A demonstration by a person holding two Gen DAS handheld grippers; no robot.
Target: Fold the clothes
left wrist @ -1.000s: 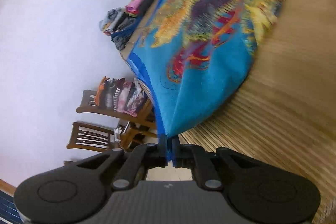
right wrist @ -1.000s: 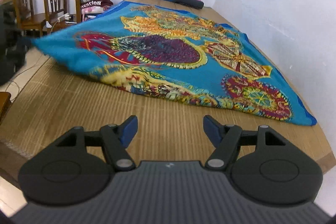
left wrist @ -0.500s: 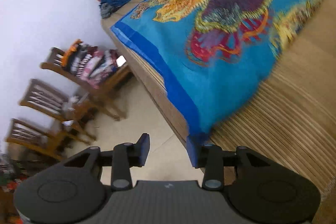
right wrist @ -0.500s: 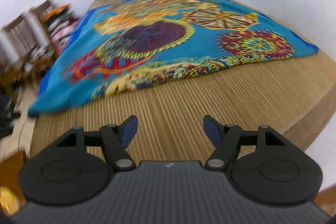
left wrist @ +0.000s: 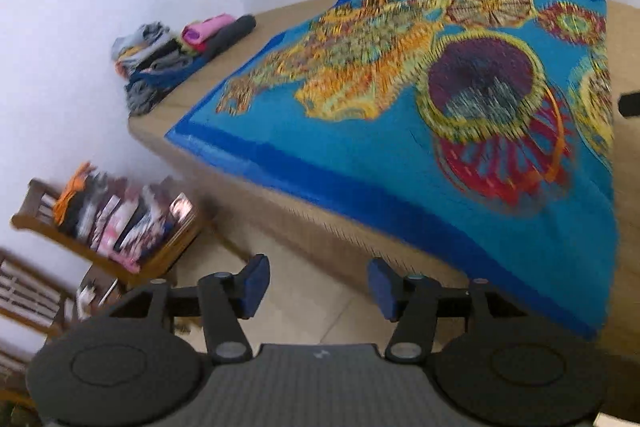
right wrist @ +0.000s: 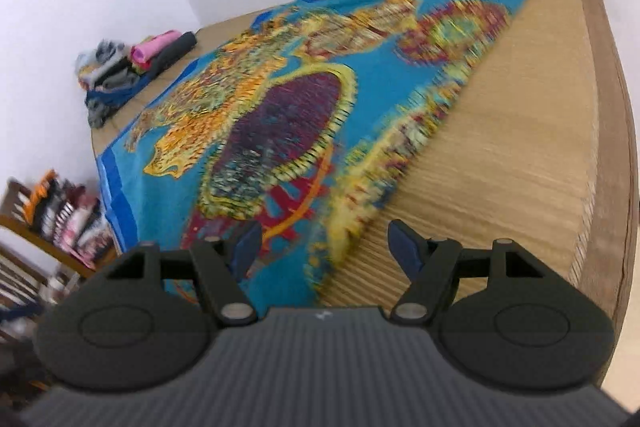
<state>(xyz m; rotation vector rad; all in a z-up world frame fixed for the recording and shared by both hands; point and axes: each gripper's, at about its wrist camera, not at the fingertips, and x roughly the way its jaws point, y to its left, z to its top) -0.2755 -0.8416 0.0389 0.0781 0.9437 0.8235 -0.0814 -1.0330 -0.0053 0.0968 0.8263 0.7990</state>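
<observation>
The cloth [left wrist: 400,155] lies spread on the worktop [right wrist: 520,131]; a clothes pile [left wrist: 160,67] sits beyond it, a chair [left wrist: 120,227] beside the worktop.

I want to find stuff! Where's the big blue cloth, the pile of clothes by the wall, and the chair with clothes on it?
big blue cloth [left wrist: 360,155]: left wrist view, plain blue part.
pile of clothes [left wrist: 172,63]: left wrist view, middle of heap.
chair [left wrist: 168,255]: left wrist view, wooden seat edge.

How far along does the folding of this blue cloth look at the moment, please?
Done: the blue cloth lies spread flat on the mat; no fold shows in it yet. In hand: nothing. The left gripper is opening with nothing between its jaws, and the right gripper is open and empty. Left: all the folding, then probably stacking with the folded pile.
</observation>
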